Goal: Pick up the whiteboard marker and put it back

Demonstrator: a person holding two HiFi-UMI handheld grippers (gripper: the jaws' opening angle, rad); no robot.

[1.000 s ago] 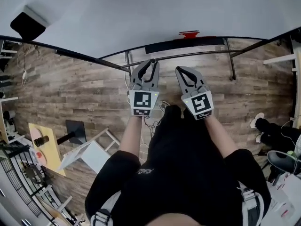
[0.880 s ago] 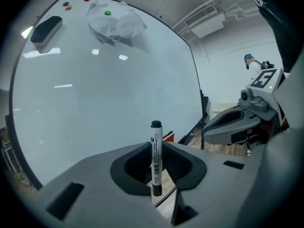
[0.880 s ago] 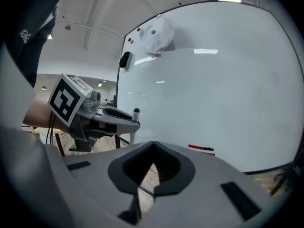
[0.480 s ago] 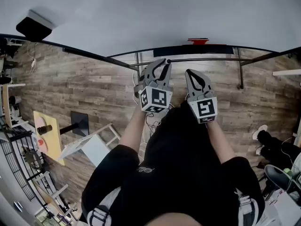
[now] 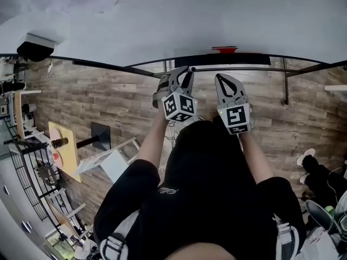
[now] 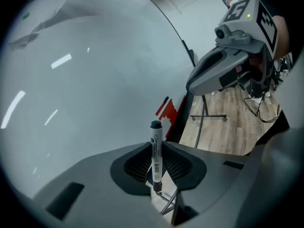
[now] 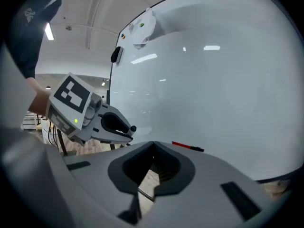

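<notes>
Holding marker point(image 6: 156, 151) upright at centre frame: left tongs point(image 6: 156, 175) clamped on its barrel, right tongs point(image 7: 153, 163) together, empty. Suggest lowering it level onto whiteboard point(image 6: 95, 80) ledge point(image 5: 255, 59), beside red marker point(image 7: 187, 147), before releasing.

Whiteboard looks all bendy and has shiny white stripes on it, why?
Left gripper view: the stripes on the whiteboard are lamp glare, the marker looks sharp; right gripper view: glare again; head view: the wide lens curves its straight edge.

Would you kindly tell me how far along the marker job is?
Done: the pick-up; the left gripper is shut on the whiteboard marker. In hand: holding it before the whiteboard. Left: putting it back. The right gripper is shut, empty.
</notes>
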